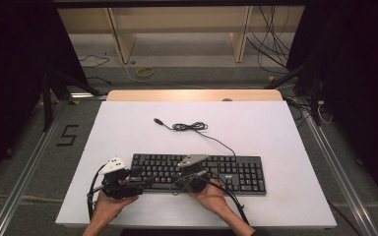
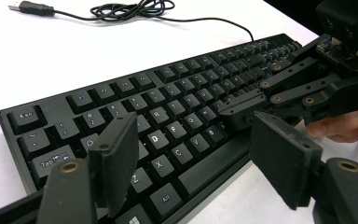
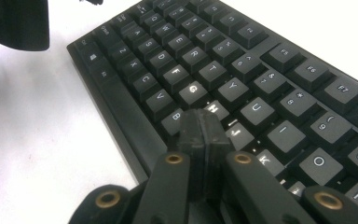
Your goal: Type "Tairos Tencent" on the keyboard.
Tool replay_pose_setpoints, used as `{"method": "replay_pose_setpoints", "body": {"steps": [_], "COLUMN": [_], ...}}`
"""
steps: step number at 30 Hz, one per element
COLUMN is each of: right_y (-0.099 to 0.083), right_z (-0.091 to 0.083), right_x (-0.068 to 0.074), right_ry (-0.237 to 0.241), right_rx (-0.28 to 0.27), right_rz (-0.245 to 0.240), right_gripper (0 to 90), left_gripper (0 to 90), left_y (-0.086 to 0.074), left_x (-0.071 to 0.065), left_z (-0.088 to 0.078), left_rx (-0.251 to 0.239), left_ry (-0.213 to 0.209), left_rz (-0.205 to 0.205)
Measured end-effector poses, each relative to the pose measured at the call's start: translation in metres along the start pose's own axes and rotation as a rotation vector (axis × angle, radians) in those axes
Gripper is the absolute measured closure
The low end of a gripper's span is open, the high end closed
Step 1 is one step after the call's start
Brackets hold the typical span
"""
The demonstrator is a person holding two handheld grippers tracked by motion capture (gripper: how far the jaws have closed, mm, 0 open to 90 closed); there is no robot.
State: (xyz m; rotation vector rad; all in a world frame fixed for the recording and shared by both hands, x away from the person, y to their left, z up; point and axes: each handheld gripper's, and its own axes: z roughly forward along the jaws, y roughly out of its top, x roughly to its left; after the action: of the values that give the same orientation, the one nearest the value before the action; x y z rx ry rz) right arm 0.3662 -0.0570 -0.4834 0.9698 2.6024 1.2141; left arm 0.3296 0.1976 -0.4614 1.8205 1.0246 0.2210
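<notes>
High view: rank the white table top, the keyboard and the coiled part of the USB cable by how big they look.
1. White table top, largest by far.
2. Keyboard, clearly smaller.
3. Coiled part of the USB cable, smallest; it lies farther from the camera, but the gap is too wide to matter.

My white rectangular table top (image 1: 128,128) shows a pale wood strip (image 1: 192,95) along its far edge. Beyond it, grey floor (image 1: 187,51) with loose black cables (image 1: 270,44) far right, light wooden shelf legs (image 1: 120,42), and a yellow cable coil (image 1: 145,72). Dark surroundings left and right.
</notes>
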Motion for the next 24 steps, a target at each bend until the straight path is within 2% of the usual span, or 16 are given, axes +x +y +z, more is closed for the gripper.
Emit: {"method": "replay_pose_setpoints", "body": {"steps": [2,8,10,17,24], "right_y": [0.0,0.0,0.0,0.002,-0.003], "right_z": [0.0,0.0,-0.001,-0.018,-0.033], "right_x": [0.001,0.001,0.0,-0.006,-0.013], "right_ry": [-0.008,-0.006,-0.001,0.014,0.036], "right_rx": [0.003,0.0,-0.004,-0.072,-0.115], "right_rz": [-0.015,-0.003,0.016,0.039,0.051], "right_gripper": [90.0,90.0,90.0,83.1,69.2], "left_gripper": [32.3,31.9,31.7,31.4,31.4], "left_y": [0.0,0.0,0.0,0.0,0.001], "left_x": [0.0,0.002,0.002,0.004,0.004], "left_z": [0.0,0.001,0.001,0.001,0.002], "left_rx": [0.001,0.001,-0.001,-0.009,-0.015], "left_ry": [0.001,0.007,0.01,0.016,0.023], "left_rz": [0.0,0.002,-0.001,-0.003,-0.009]}}
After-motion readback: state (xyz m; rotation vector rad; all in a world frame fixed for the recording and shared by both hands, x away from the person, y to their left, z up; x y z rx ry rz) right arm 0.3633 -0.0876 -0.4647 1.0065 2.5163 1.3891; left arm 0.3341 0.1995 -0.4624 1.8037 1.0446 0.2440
